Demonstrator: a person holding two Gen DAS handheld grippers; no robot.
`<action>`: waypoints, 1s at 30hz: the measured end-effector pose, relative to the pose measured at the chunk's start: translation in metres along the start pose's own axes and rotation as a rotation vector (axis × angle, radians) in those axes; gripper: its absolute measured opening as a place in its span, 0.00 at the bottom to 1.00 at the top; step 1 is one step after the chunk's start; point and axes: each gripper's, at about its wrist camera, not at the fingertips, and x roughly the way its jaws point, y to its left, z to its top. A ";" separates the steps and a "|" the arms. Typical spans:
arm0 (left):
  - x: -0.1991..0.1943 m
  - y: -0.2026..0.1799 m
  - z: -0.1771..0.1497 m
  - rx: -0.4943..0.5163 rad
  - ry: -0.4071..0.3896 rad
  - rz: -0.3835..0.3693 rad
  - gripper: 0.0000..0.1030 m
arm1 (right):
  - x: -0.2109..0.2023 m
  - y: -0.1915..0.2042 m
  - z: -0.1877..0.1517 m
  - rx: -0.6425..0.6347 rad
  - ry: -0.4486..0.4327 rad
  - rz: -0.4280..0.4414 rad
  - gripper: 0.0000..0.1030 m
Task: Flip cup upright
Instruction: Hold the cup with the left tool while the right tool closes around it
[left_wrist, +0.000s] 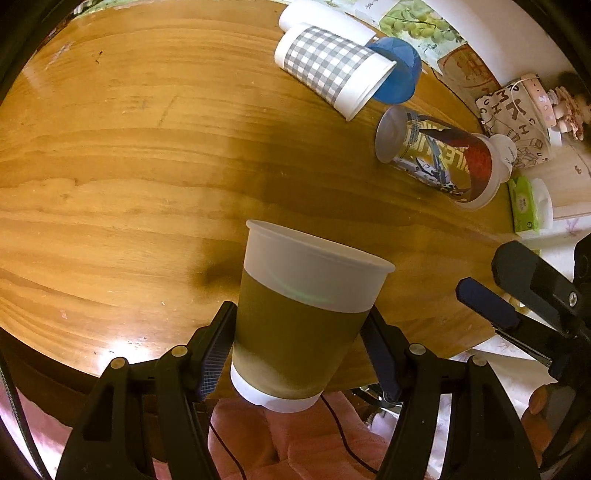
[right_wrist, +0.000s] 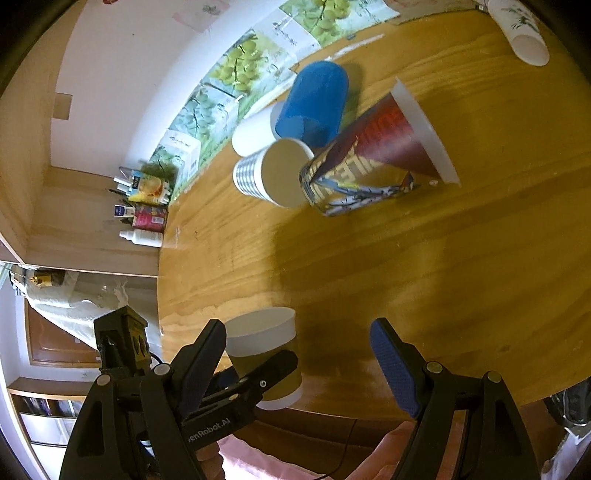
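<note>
Olive-banded paper cup (left_wrist: 299, 317) sits rim-up, pinched between the left gripper (left_wrist: 295, 354) fingers above the wooden table (left_wrist: 129, 166) edge — turned, apparently, but not yet set down. Right gripper (right_wrist: 299, 369) hangs alongside, fingers spread, holding nothing — other cups lie toppled beyond.

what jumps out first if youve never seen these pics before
The olive-banded paper cup dominates the left wrist view, mouth up, clamped between the left gripper fingers at the near edge of the wooden table. Next, a cluster of cups lies on its side at the far end: a gray checked cup, a blue cup and a printed cup. The right gripper hangs open beside the held cup.
</note>
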 end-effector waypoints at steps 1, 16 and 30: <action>-0.001 0.001 -0.003 -0.004 0.001 -0.004 0.68 | 0.002 0.000 -0.001 0.002 0.005 -0.001 0.79; 0.010 0.004 0.004 -0.008 0.041 -0.041 0.79 | 0.029 0.002 0.000 -0.002 0.091 0.008 0.79; 0.007 -0.004 -0.004 0.039 0.054 -0.058 0.80 | 0.052 0.006 -0.001 -0.004 0.162 -0.011 0.79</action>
